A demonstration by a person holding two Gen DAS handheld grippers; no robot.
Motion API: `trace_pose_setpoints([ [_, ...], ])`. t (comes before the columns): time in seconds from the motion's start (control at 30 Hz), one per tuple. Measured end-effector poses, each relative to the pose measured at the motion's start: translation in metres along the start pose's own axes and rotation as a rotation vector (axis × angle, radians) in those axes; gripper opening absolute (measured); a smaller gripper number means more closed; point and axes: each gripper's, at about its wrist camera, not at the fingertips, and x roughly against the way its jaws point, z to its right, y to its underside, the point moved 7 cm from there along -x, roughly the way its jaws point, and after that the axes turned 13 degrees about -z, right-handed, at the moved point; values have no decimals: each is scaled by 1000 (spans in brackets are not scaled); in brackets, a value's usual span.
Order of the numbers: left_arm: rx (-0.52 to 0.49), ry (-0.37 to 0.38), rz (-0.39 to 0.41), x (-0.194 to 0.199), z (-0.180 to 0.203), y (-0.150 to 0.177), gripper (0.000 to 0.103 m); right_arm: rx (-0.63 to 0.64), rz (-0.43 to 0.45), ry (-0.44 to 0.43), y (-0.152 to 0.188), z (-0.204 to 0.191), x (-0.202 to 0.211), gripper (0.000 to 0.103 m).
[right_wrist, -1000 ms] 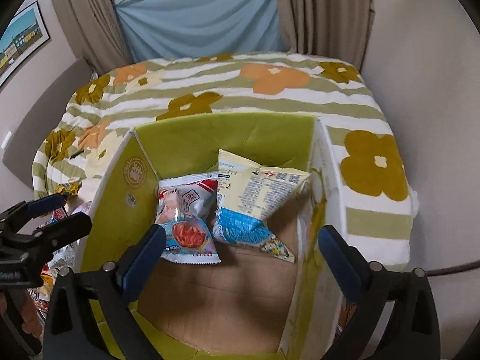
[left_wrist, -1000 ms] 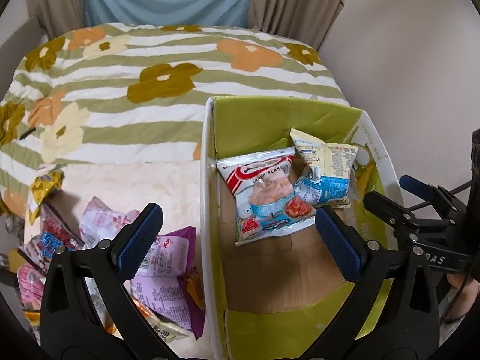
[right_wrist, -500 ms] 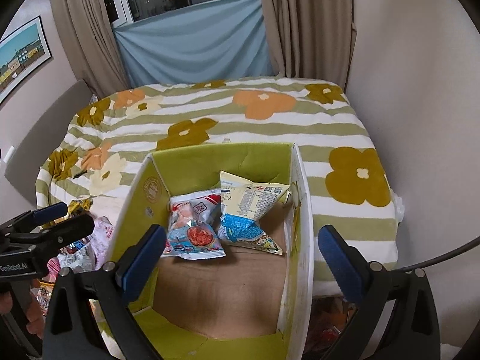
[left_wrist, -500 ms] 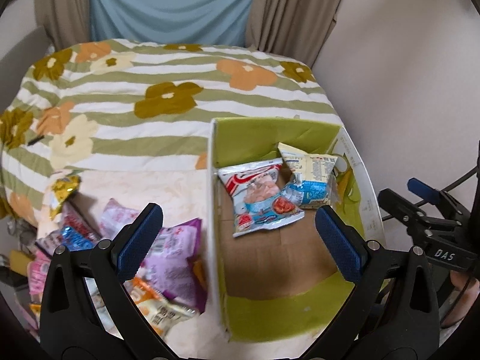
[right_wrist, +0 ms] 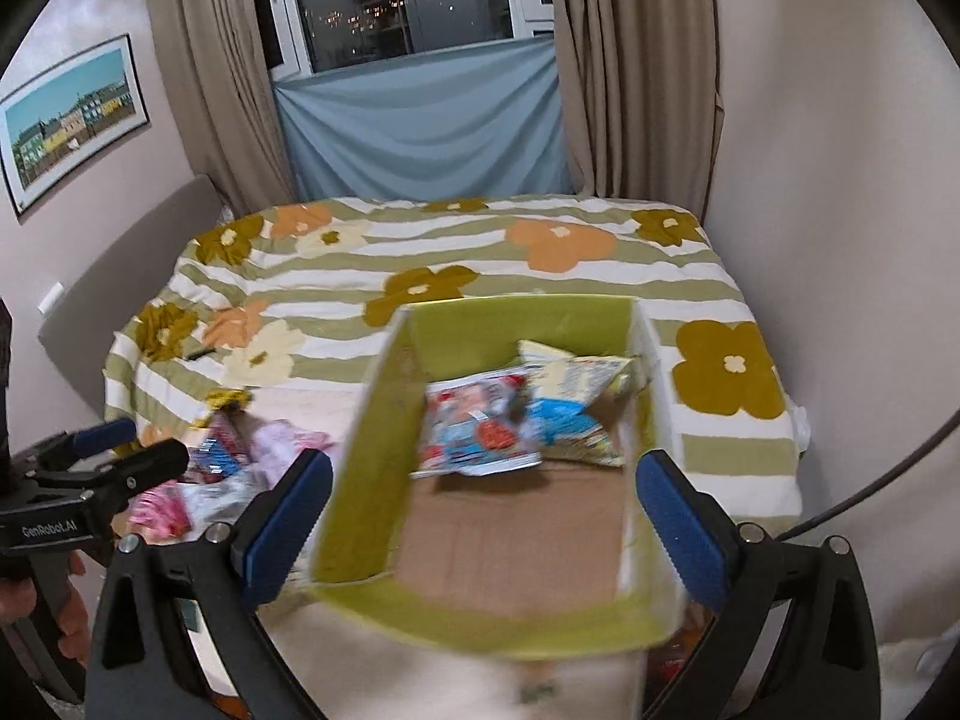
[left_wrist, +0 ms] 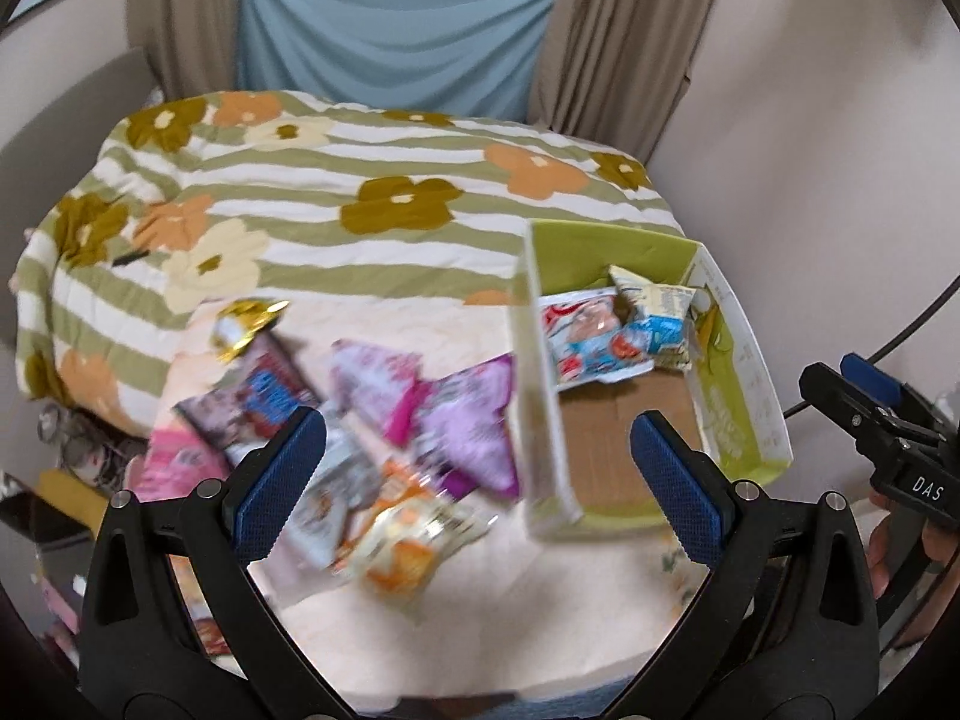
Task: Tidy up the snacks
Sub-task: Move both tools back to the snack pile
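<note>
A green cardboard box (left_wrist: 606, 243) stands on the bed and holds a red-and-white snack bag (left_wrist: 585, 339) and a yellow-and-blue bag (left_wrist: 657, 309). The box also shows in the right wrist view (right_wrist: 474, 612), with both bags (right_wrist: 480, 426) at its far end. A pile of loose snack bags (left_wrist: 384, 438) lies left of the box, with purple, pink and orange packs. My left gripper (left_wrist: 480, 477) is open and empty above the pile and the box's left wall. My right gripper (right_wrist: 483, 519) is open and empty above the box.
A flowered striped bedspread (left_wrist: 336, 192) covers the bed. A wall runs close along the right of the box (right_wrist: 852, 240). Curtains and a window are behind the bed (right_wrist: 420, 90). A gold wrapper (left_wrist: 246, 321) lies at the pile's far edge.
Both grippers have pulled up and back from the box, so more of the bed and room shows. The left view has swung left over the snack pile. Both stay open.
</note>
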Motion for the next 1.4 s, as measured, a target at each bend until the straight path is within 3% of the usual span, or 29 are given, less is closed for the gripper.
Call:
trace_pose_setpoints([
  [0.3,69,-49,1,50,-117,60,101,-24,-7,-53,49,-95,4,101],
  [0.57,105,-45,-56,50,-191,111,101,-91,-61,-85,101,-161,-18,101],
  [0.87,173,-42,-167,-1,-234,150,101,-196,-134,-49,129,-182,-67,101],
  [1.2,237,-116,-246,-80,-261,164,99,-265,-221,-25,142,-172,-146,101],
  [1.4,270,-147,-305,-112,-271,172,89,-277,-263,-34,142,-171,-173,101],
])
